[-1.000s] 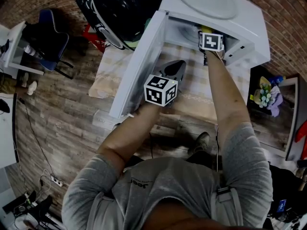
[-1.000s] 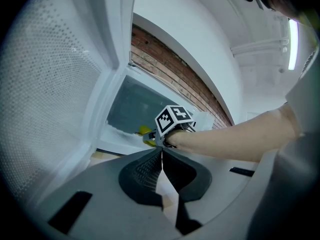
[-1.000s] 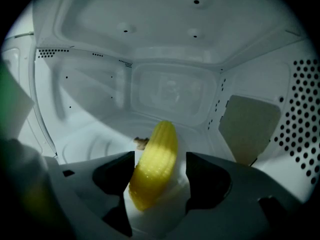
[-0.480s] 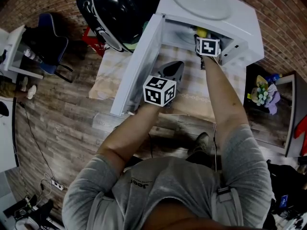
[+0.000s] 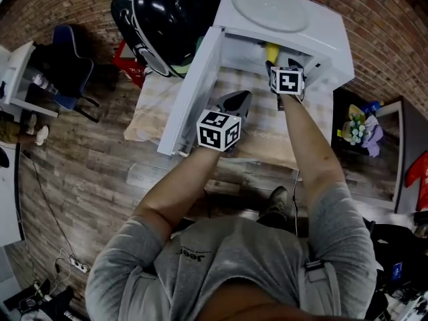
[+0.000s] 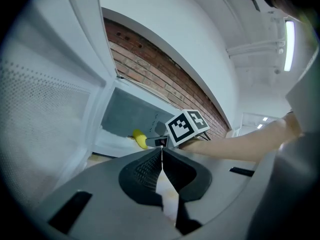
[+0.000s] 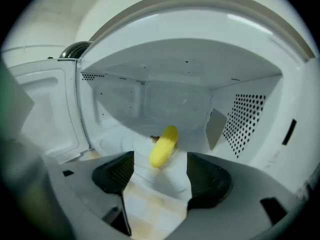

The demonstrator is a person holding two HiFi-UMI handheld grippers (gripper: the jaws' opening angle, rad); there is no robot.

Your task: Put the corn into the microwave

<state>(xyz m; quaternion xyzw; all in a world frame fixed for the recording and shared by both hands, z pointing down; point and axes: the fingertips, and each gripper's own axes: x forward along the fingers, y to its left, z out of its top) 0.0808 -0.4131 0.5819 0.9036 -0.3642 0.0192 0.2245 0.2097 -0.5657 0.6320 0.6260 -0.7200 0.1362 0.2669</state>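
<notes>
The worktop, covered in a pale checked cloth, carries a white box-shaped microwave with a round plate-like disc on its top. Its white door is swung wide open to the left, and the pale cavity shows perforated vents on its right wall. The left gripper hovers over the cloth just beside the open door. Its 2 dark ribbed fingers are clenched tip to tip with nothing between them. The right gripper is held at the cavity's mouth, its 2 fingers released and spread wide, gripping nothing. The yellow corn cob lies on the microwave's floor just beyond those spread fingers, slightly angled, touching neither of them. In the head view it shows as a yellow patch inside the cavity.
</notes>
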